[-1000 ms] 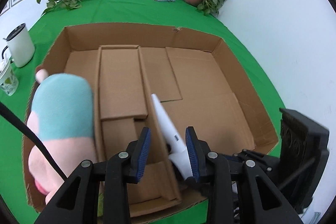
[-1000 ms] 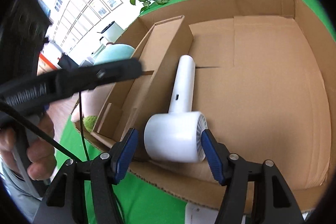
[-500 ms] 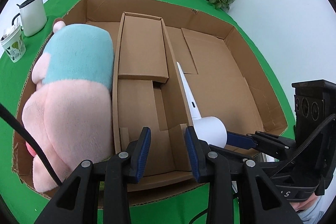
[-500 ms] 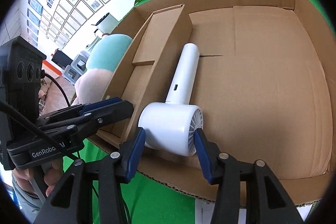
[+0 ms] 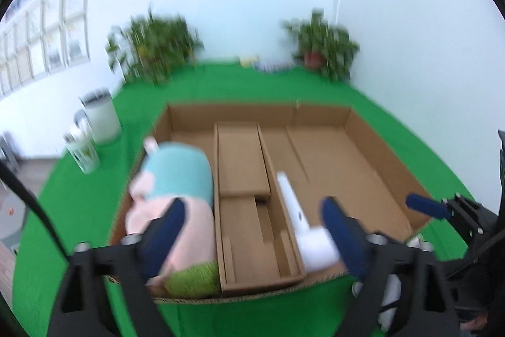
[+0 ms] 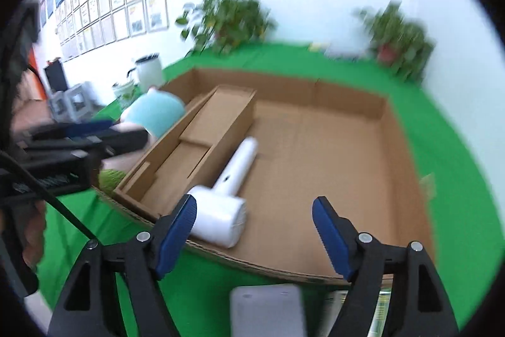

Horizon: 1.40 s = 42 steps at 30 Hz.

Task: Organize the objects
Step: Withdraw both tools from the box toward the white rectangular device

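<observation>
Both the right hand-held gripper (image 6: 252, 229) and left hand-held gripper (image 5: 252, 229) are now spreading released, pulling back from the white hair dryer (image 6: 225, 201), lying at six o'clock in the cardboard box (image 6: 407, 179), placement apparently done.

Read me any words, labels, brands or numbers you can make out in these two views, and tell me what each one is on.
None can be read.
Framed wall sheets: print too small and blurred.
White hair dryer: no legible marking.
Cardboard box: no print visible.
</observation>
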### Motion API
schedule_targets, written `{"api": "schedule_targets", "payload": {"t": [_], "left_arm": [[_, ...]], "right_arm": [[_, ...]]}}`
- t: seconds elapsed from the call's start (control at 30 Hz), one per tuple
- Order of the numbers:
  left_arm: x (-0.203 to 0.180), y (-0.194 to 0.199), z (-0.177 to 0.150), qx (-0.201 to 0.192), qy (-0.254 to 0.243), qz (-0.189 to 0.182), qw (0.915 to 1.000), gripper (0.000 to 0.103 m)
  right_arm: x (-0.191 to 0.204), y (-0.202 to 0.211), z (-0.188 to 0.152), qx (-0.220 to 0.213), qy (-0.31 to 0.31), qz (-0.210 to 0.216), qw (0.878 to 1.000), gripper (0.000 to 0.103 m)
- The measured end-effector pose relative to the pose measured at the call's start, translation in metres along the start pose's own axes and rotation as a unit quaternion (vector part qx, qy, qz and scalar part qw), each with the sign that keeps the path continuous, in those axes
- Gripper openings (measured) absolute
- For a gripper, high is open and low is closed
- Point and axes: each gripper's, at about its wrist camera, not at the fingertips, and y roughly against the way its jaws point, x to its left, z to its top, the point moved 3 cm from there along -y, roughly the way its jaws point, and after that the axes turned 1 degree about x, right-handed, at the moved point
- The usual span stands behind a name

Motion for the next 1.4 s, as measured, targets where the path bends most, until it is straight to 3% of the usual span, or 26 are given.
{"api": "schedule_targets", "payload": {"t": [0.07, 0.17, 0.23, 0.27, 0.3, 0.37, 0.4, 0.43, 0.47, 0.53, 0.57, 0.6, 0.63, 0.73, 0.97, 1.4], "left_arm": [[-0.01, 0.021, -0.002, -0.045, -0.023, 0.02, 0.9985, 0.102], [-0.021, 0.031, -0.01, -0.057, -0.045, 0.062, 0.9954, 0.102], [-0.024, 0.035, -0.016, -0.064, -0.04, 0.066, 0.995, 0.102], [-0.023, 0.037, -0.019, -0.064, -0.035, 0.065, 0.9953, 0.102], [-0.023, 0.037, -0.021, -0.063, -0.029, 0.064, 0.9956, 0.101], [-0.022, 0.037, -0.026, -0.053, -0.021, 0.047, 0.9973, 0.071], [-0.022, 0.038, -0.031, -0.041, -0.022, 0.032, 0.9984, 0.031], [-0.024, 0.038, -0.036, -0.024, -0.022, 0.022, 0.9993, 0.014], [-0.025, 0.035, -0.039, -0.018, -0.022, 0.023, 0.9993, 0.007], [-0.029, 0.035, -0.044, -0.023, -0.033, 0.038, 0.9985, 0.009], [-0.03, 0.035, -0.046, -0.024, -0.039, 0.044, 0.998, 0.016], [-0.032, 0.035, -0.048, -0.021, -0.045, 0.052, 0.9974, 0.052], [-0.033, 0.035, -0.049, -0.019, -0.047, 0.063, 0.9967, 0.102], [-0.027, 0.045, -0.049, -0.058, -0.034, 0.095, 0.9932, 0.102], [-0.023, 0.044, -0.048, -0.051, -0.047, 0.099, 0.9926, 0.102], [-0.021, 0.045, -0.054, -0.039, -0.049, 0.106, 0.9925, 0.102]], "right_arm": [[0.003, 0.011, -0.003, -0.022, 0.005, -0.019, 1.0, 0.076], [0.006, 0.017, -0.01, -0.03, 0.001, -0.036, 0.999, 0.072], [0.004, 0.017, -0.015, -0.027, -0.012, -0.033, 0.999, 0.044], [0.003, 0.017, -0.016, -0.023, -0.018, -0.031, 0.999, 0.019], [0.003, 0.016, -0.018, -0.022, -0.019, -0.028, 0.999, 0.003], [0.002, 0.021, -0.022, -0.029, -0.016, -0.026, 0.999, 0.004], [0.001, 0.024, -0.024, -0.031, -0.016, -0.028, 0.999, 0.004], [0.002, 0.024, -0.024, -0.029, -0.019, -0.03, 0.999, 0.004], [0.002, 0.026, -0.025, -0.029, -0.023, -0.033, 0.999, 0.006], [0.002, 0.029, -0.025, -0.033, -0.027, -0.042, 0.998, 0.037], [0.002, 0.03, -0.026, -0.04, -0.028, -0.044, 0.998, 0.075], [0.002, 0.032, -0.027, -0.051, -0.029, -0.042, 0.997, 0.086], [0.003, 0.035, -0.028, -0.062, -0.028, -0.037, 0.997, 0.086], [0.001, 0.036, -0.031, -0.057, -0.037, -0.008, 0.998, 0.087], [-0.004, 0.037, -0.037, -0.051, -0.053, -0.003, 0.997, 0.087], [-0.005, 0.053, -0.044, -0.085, -0.045, 0.0, 0.995, 0.086]]}}
